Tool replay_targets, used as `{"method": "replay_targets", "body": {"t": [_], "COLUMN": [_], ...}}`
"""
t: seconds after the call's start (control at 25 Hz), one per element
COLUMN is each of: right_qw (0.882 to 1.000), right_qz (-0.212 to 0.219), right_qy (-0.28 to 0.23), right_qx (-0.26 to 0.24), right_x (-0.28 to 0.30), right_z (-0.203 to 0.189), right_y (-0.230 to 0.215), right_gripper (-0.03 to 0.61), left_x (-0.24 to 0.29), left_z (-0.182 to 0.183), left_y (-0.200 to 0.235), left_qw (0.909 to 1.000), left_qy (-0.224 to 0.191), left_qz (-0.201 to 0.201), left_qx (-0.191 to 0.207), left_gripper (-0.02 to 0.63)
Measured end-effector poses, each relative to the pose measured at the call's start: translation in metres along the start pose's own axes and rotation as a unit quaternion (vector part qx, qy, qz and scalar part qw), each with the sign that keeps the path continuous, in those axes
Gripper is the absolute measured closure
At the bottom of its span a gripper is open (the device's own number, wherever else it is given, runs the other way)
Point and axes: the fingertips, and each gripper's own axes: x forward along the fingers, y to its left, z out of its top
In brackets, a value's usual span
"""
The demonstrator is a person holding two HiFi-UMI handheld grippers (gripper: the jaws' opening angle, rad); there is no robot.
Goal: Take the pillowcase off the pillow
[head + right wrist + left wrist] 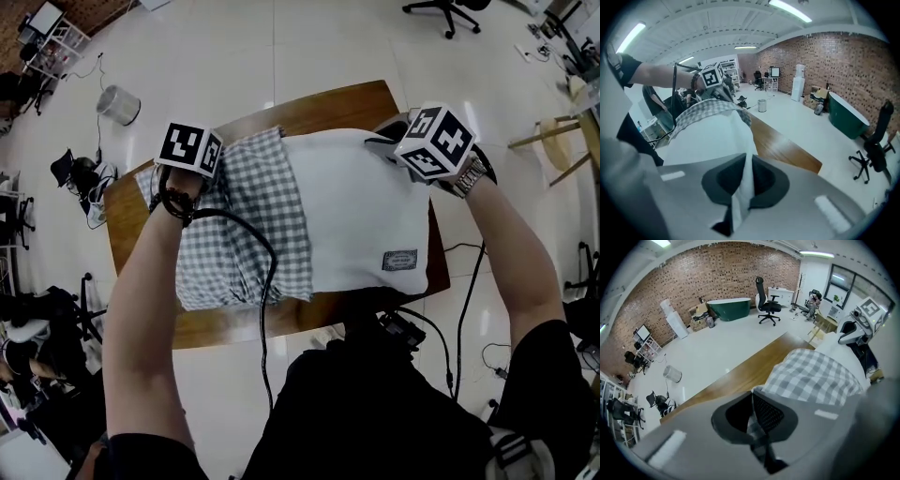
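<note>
Soft, light pillow (pixel 361 220) lies on table (pixel 225 328); limp pillowcase (pixel 248 234) covers its 9 o'clock half; left gripper (pixel 753 401) pinches pillowcase at 10 o'clock; right gripper (pixel 746 161) pinches pillow's 2 o'clock corner; sound holds, likely.

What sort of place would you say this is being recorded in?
Likely a loft-style office or studio: a brick wall, a black office chair on a glossy white floor, and a monitor on a desk. The green bathtub hints at a showroom or lab.
</note>
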Motion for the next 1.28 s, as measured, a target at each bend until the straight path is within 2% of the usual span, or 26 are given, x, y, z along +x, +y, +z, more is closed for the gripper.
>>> {"method": "replay_targets", "body": {"t": [0.24,0.44,0.6,0.72,1.0,1.28], "right_qw": [0.999,0.997,0.994,0.994,0.993,0.988], "right_qz": [-0.052,-0.082,-0.099,-0.098,-0.114,-0.132], "right_qy": [0.0,-0.002,-0.006,-0.01,-0.024,-0.052], "right_qx": [-0.003,-0.007,-0.034,-0.041,-0.034,-0.052], "right_x": [-0.01,-0.006,0.008,0.014,0.001,-0.02], "right_z": [-0.021,-0.033,-0.042,-0.05,-0.053,-0.059], "right_y": [-0.007,-0.007,0.015,0.019,0.036,0.098], "right_gripper": [0.566,0.566,0.565,0.547,0.414,0.391], "left_x": [-0.014,-0.025,-0.03,-0.03,-0.063,-0.102], "left_z": [-0.036,-0.063,-0.092,-0.092,-0.09,-0.13], "left_y": [0.016,0.02,0.006,-0.009,-0.04,-0.08], "left_qw": [0.9984,0.9952,0.9946,0.9924,0.9787,0.9621], "left_qy": [-0.025,-0.038,-0.056,-0.088,-0.171,-0.241], "left_qz": [0.03,0.039,0.035,0.034,0.028,0.027], "left_qx": [-0.041,-0.081,-0.08,-0.079,-0.111,-0.124], "left_gripper": [0.606,0.604,0.603,0.601,0.565,0.522]}}
